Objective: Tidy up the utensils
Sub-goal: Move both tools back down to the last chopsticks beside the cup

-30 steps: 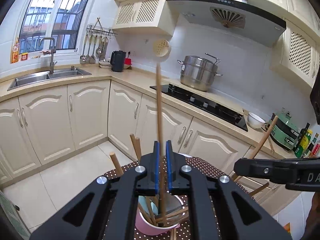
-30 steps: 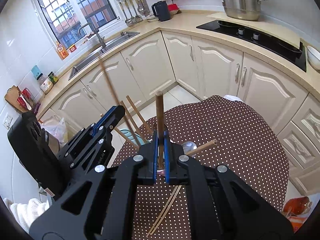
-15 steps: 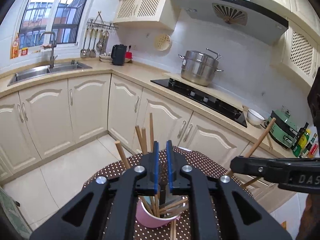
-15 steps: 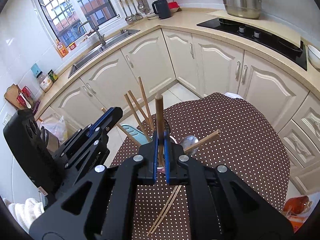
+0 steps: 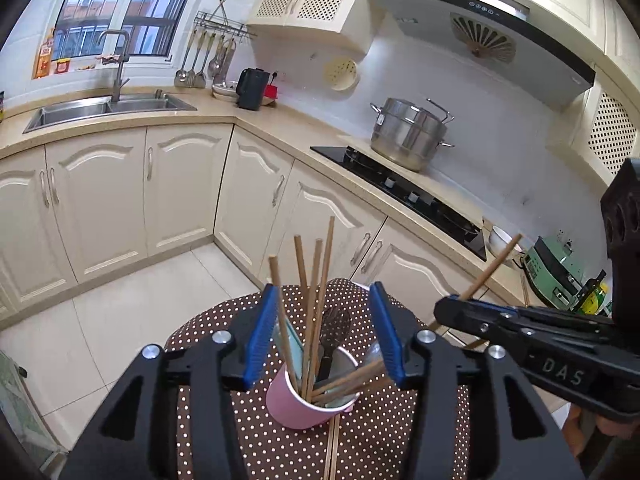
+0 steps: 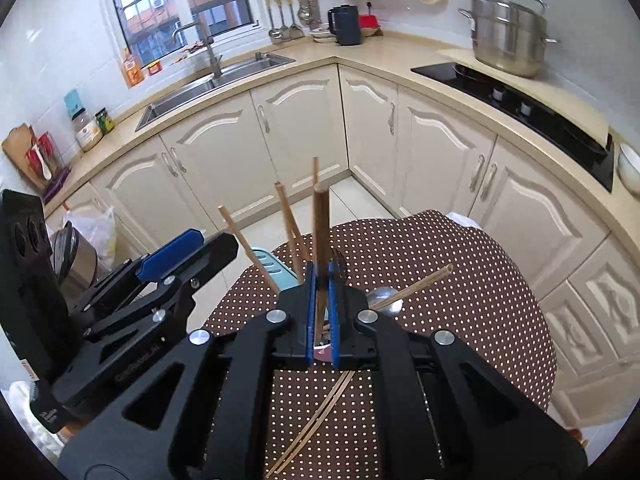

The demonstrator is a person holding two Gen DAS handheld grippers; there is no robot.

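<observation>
Home kitchen — sink, hob, steamer pot.

The right hand-held gripper hides most of the pink cup. The loose chopsticks run off the frame at six o'clock.

Pink cup on a brown, white-dotted tablecloth; blue-padded black grippers.
</observation>
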